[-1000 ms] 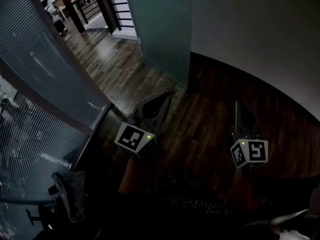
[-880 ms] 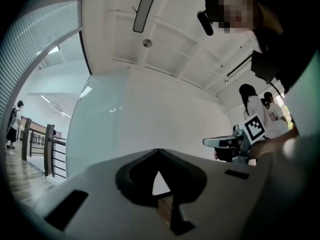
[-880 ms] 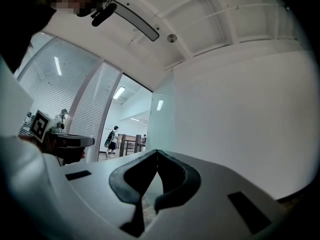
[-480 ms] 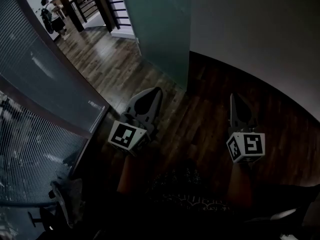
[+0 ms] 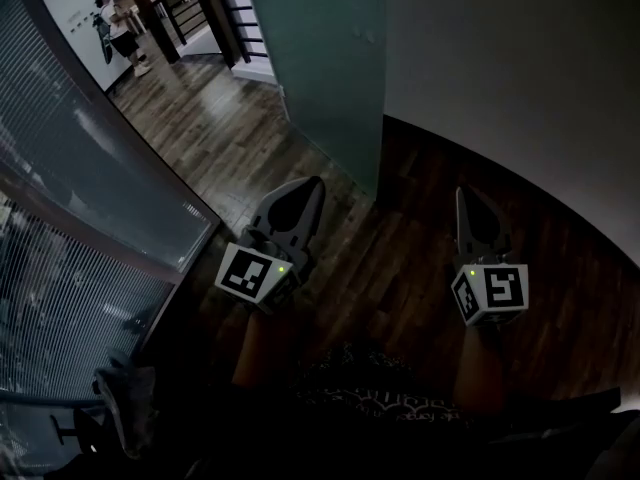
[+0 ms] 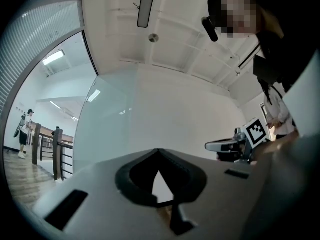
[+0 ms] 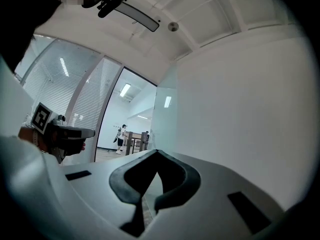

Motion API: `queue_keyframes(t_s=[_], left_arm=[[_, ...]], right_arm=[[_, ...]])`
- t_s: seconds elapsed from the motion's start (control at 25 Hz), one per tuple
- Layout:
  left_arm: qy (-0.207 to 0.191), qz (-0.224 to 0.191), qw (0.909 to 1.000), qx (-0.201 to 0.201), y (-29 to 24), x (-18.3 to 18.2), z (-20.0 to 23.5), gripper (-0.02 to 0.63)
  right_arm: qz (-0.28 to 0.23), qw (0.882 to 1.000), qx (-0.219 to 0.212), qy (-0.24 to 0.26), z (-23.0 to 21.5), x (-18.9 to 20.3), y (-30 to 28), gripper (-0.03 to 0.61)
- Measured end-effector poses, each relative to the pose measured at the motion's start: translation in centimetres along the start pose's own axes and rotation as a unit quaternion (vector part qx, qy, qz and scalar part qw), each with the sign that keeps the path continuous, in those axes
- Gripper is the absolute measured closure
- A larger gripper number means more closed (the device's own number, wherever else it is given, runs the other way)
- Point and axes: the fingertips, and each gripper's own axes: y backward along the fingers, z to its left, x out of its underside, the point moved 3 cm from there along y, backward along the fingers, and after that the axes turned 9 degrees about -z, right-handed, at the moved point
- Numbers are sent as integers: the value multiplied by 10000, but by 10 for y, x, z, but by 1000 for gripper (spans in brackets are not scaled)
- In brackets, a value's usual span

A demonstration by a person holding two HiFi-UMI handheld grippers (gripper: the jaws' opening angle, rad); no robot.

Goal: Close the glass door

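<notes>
The frosted glass door [image 5: 330, 58] stands swung open, its edge against the white wall [image 5: 500, 68]. In the head view my left gripper [image 5: 311, 184] is held over the dark wooden floor, a short way from the door's lower edge, jaws together and empty. My right gripper [image 5: 463, 196] is level with it to the right, facing the wall, also shut on nothing. The left gripper view has its closed tips [image 6: 159, 151] in front of the door pane [image 6: 115, 129]. In the right gripper view the shut tips [image 7: 157, 151] point at the door's edge [image 7: 165, 119].
A glass partition with blinds [image 5: 90, 168] runs along the left of the doorway. Beyond the opening lies a hallway with a dark railing [image 5: 215, 8] and a person [image 5: 120, 33] walking. A chair-like object [image 5: 120, 408] stands at the lower left.
Both grippers have advanced together toward the door and wall, staying shut. The person in the hallway has walked on.
</notes>
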Motion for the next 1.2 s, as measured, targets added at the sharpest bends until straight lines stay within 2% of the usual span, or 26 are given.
queue_keyframes(t_s=[0.24,0.56,0.8,1.0,1.2], left_arm=[[-22,73,9999,-153,-19,9,7,612],[49,52,9999,-88,-56,23,33,612],[138,31,9999,-52,-92,43,79,612],[20,3,9999,127,-131,53,115,612],[76,25,9997,235,-155,63,146,612]], right_arm=[[9,9999,-68,-91,-17,13,-19,575],[-65,9998,-35,-180,-28,25,-58,575],[-42,9999,20,-143,-39,43,-110,575],[-101,9998,149,-29,-50,49,-161,575],[-89,9997,229,18,-52,56,-197,575]])
